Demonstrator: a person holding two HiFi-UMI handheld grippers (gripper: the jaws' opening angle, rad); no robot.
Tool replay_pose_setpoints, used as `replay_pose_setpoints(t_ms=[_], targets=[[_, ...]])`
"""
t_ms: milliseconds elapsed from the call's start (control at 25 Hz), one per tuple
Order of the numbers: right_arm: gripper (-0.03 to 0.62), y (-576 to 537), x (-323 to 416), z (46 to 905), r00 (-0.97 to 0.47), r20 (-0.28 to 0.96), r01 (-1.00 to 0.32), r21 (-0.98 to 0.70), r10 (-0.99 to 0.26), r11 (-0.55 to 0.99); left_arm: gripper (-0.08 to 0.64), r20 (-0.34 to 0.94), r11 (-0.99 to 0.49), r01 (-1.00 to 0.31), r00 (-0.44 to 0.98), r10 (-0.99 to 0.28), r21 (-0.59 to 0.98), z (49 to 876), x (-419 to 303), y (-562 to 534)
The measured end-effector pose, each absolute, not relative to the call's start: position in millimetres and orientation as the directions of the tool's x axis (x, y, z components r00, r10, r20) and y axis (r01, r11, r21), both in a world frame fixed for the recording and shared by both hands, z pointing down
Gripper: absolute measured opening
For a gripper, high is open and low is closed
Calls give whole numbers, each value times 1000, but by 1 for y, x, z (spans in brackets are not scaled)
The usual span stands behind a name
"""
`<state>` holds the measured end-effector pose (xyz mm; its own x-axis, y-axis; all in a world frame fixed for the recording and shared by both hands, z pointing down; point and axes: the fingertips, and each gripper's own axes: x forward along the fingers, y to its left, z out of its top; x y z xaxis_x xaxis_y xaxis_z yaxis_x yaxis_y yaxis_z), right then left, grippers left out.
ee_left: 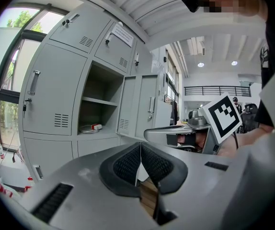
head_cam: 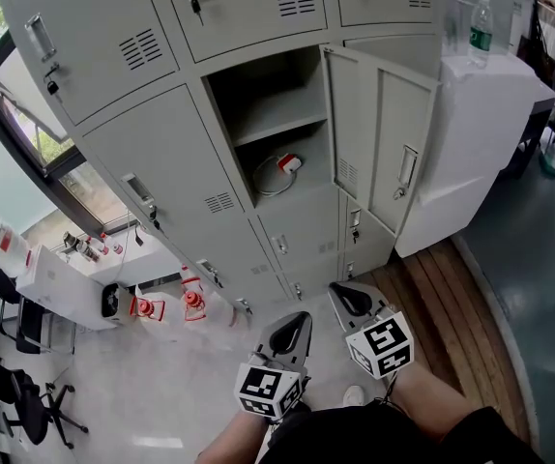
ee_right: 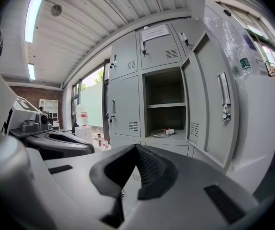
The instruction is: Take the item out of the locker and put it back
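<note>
Both grippers hover low, well apart from the open locker (head_cam: 258,85). The left gripper (head_cam: 290,331) and right gripper (head_cam: 352,300) each have their jaws pressed together on nothing. The item (head_cam: 282,170) (a coiled white cable with a red-and-white plug) lies inside, under the shelf (head_cam: 277,122), beside the open door (head_cam: 379,143).

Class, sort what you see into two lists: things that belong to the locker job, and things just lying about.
Belong to the job: open locker, its door, coiled cable inside, left gripper, right gripper, both shut and empty.
Lying about: water bottle, orange cones, office chair.
</note>
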<state>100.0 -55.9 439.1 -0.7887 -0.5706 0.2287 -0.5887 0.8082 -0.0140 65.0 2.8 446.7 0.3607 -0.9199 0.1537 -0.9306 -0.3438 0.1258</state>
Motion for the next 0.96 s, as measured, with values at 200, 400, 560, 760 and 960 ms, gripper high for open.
replay_pose_setpoints(t_ms=[200, 400, 560, 760, 960], targets=[[51, -54, 101, 440, -792, 229, -584, -13, -566, 812, 17, 152, -343, -931, 359, -921, 125, 447, 66, 3], [51, -54, 102, 440, -792, 225, -585, -14, -567, 811, 17, 151, -342, -931, 359, -921, 128, 447, 68, 3], [51, -52, 102, 439, -794, 225, -582, -17, -564, 813, 17, 150, -340, -932, 357, -922, 125, 445, 70, 5], [51, -52, 102, 439, -797, 222, -579, -20, -561, 815, 17, 154, -334, -935, 350, -924, 120, 445, 69, 7], [51, -52, 103, 440, -800, 221, -576, -19, -558, 818, 17, 155, -333, -935, 349, -924, 119, 447, 71, 7]])
